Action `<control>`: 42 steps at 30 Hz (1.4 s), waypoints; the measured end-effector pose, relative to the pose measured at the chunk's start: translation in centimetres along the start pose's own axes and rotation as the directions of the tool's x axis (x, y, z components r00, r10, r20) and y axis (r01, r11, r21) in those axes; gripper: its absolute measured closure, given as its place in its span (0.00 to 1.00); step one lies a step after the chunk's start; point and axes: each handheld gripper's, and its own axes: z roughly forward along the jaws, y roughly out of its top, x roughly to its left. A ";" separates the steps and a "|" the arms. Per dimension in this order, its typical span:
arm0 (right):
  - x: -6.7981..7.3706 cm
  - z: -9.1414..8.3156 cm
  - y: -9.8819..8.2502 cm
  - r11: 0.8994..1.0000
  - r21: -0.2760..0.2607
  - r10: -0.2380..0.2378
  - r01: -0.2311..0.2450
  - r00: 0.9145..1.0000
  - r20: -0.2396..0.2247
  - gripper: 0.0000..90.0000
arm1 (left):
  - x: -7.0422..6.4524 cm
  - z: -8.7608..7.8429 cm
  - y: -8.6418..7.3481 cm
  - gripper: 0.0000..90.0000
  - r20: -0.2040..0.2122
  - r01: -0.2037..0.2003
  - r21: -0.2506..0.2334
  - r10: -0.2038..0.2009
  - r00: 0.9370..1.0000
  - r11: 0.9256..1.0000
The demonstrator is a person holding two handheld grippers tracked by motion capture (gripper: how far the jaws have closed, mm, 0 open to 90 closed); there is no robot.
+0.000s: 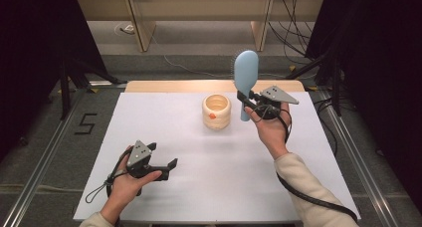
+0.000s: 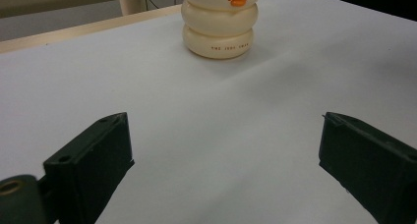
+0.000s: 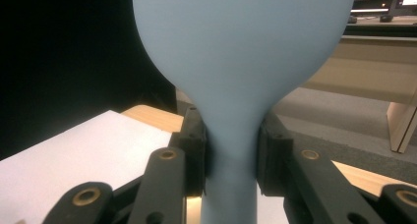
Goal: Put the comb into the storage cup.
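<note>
A pale blue hairbrush point(image 1: 246, 75) is grasped at its narrow neck by the right gripper point(image 1: 247, 98), whose jaws are clenched against both sides of the handle, as is seen close up in the right gripper view, where the smooth back of the brush head point(image 3: 243, 47) rises directly above the jaws. In the high view the brush is held upright and clear of the worktop point(image 1: 199, 187), its head above the gripper and the lower end of its handle hanging just below the jaws; bristles are glimpsed along the far edge of the head. The right hand point(image 1: 271, 130) is wrapped around the gripper body, and a black cable is trailed back along the cream sleeve point(image 1: 308, 187). A cream, ring-stacked holder point(image 1: 216, 111) with a small orange mark on its side is stood on the white worktop just to the left of the right gripper, apart from the brush. The left gripper point(image 1: 161, 162) is held low over the near part of the worktop by the left hand point(image 1: 127, 184), with its jaws released and spread wide, nothing between them. In the left gripper view the holder point(image 2: 219, 30) is seen well ahead of the open jaws, slightly left of centre between them, upright, with faint lettering printed round its lowest ring. Beyond the worktop, a grey floor point(image 1: 30, 137) and wooden furniture legs are visible.
</note>
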 end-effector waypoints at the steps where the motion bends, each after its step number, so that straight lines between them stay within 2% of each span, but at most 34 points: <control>1: 0.0 0.0 0.0 1.000 0.001 -0.002 0.002 1.000 0.002 0.78 | 0.0 0.0 0.0 0.06 0.000 -0.001 0.001 0.001 1.000 1.000; 42: 0.2 2.1 0.7 1.000 -0.004 0.002 -0.002 1.000 0.015 0.78 | -0.1 0.0 0.0 0.06 0.001 0.003 -0.003 -0.003 1.000 1.000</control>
